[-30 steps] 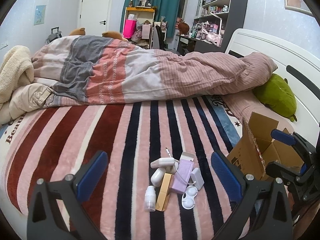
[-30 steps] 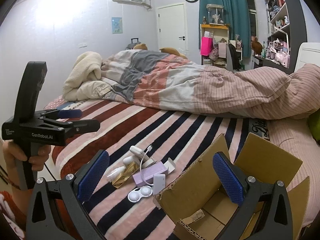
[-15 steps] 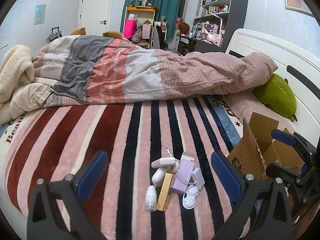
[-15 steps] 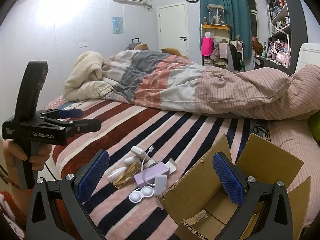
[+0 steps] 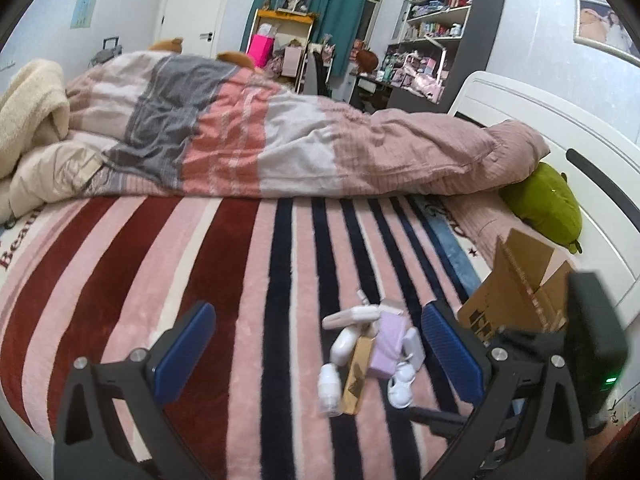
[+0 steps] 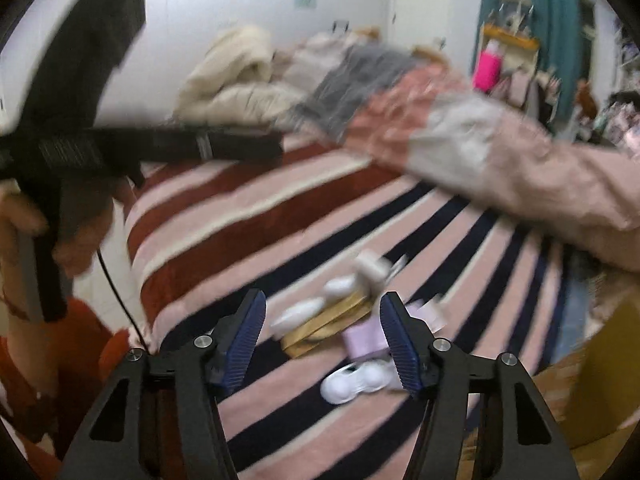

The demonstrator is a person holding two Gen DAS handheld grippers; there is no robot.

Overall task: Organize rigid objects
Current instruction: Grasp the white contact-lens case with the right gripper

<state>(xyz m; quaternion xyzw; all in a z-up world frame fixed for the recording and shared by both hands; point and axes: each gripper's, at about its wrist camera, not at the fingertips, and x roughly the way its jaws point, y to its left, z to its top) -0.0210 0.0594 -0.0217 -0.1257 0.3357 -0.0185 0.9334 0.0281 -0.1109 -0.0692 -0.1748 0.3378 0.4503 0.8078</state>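
Presently the right gripper [image 6: 322, 336] is closing, empty, above the gold box [image 6: 326, 320]. Left gripper [image 5: 316, 348] stands wide, holding nothing, near the cardboard box [image 5: 516, 296].

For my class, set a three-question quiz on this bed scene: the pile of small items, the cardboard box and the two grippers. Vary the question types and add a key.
1. True or false: the cardboard box lies on the striped blanket on the far side of the pile from the green cushion.
2. The gold box lies directly between which two things? A) small white bottle and lilac box; B) cushion and cardboard box; C) duvet and white case.
3. Fill in: the right gripper, jaws closing, holds ____.

Key: 1 false, the box is on the cushion's side; 2 A; 3 nothing, the pile lies beyond its pads.
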